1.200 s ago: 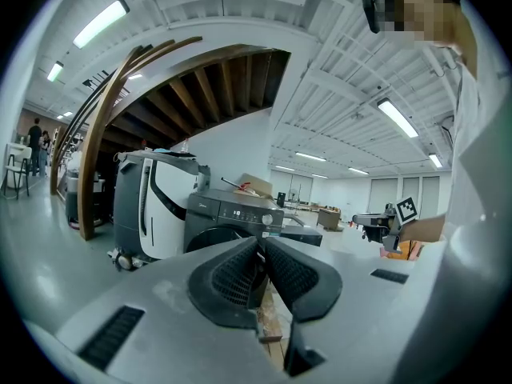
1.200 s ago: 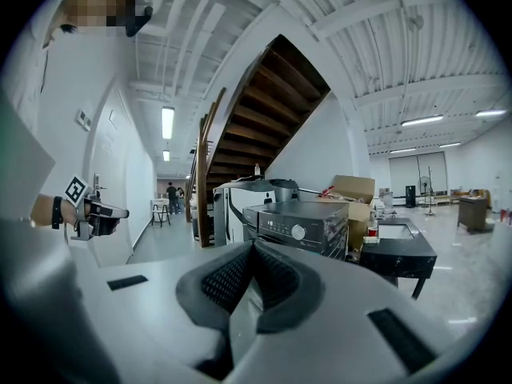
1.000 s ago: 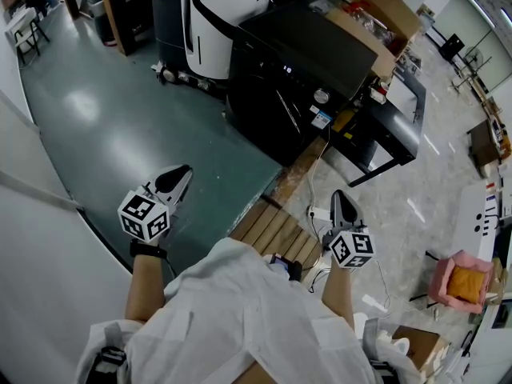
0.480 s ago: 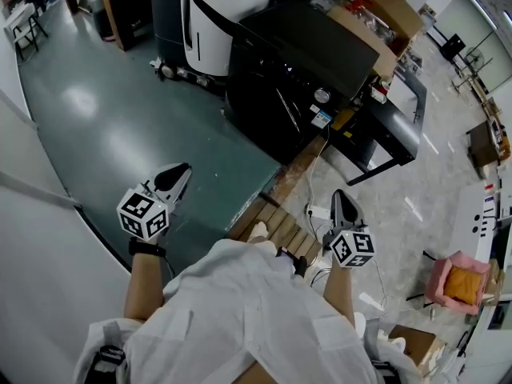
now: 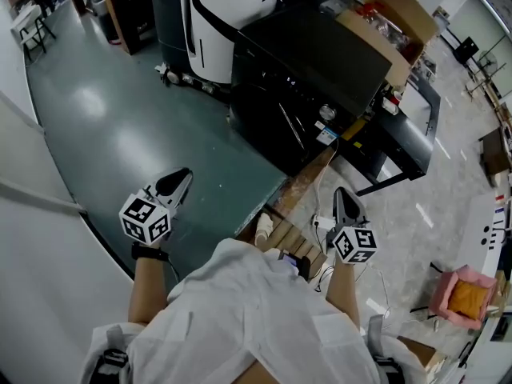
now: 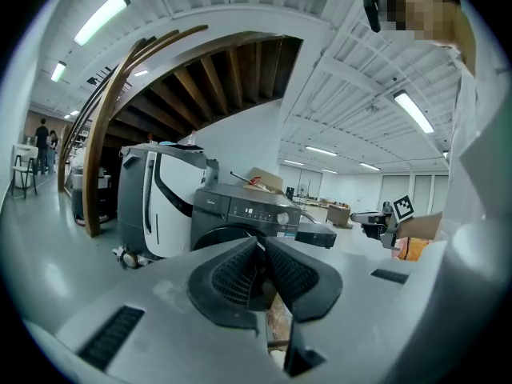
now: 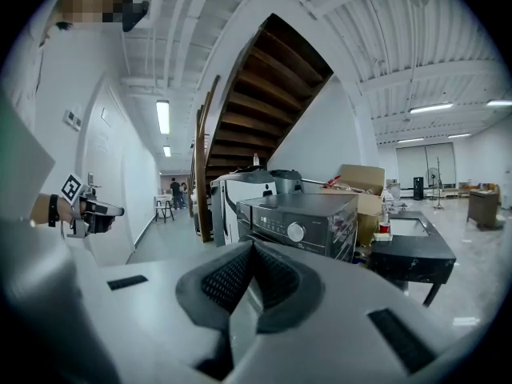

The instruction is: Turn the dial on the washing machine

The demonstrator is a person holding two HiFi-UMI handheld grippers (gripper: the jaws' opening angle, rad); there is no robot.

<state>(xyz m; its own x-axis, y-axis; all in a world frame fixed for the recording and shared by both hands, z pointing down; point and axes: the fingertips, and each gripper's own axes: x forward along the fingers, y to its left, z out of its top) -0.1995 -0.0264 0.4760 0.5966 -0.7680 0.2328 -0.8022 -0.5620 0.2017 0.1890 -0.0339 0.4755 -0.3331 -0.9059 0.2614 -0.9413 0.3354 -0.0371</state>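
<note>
Both tongs are pinched together, empty: your left gripper (image 5: 182, 176) and right gripper (image 5: 342, 197) hang near you, apart from the washing machine (image 5: 320, 62). Its dial (image 7: 296, 231) sits by the front panel's right edge. Arrive pinched and you'd likely knock it, not clasp it. Only the right gripper view faces it squarely; the head view gives a speck.

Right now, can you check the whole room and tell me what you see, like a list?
Surface: green floor, pale tiles, wooden slats near the person.
Job's things: dark washing machine; its silver dial is untouched.
Clutter: cardboard box by the machine; pink container on the tiles.
Grippers: left gripper and right gripper are both shut, empty and well short of the machine.
Cables: pale cable on the floor near the right gripper.
Surroundings: wooden staircase, black table.
</note>
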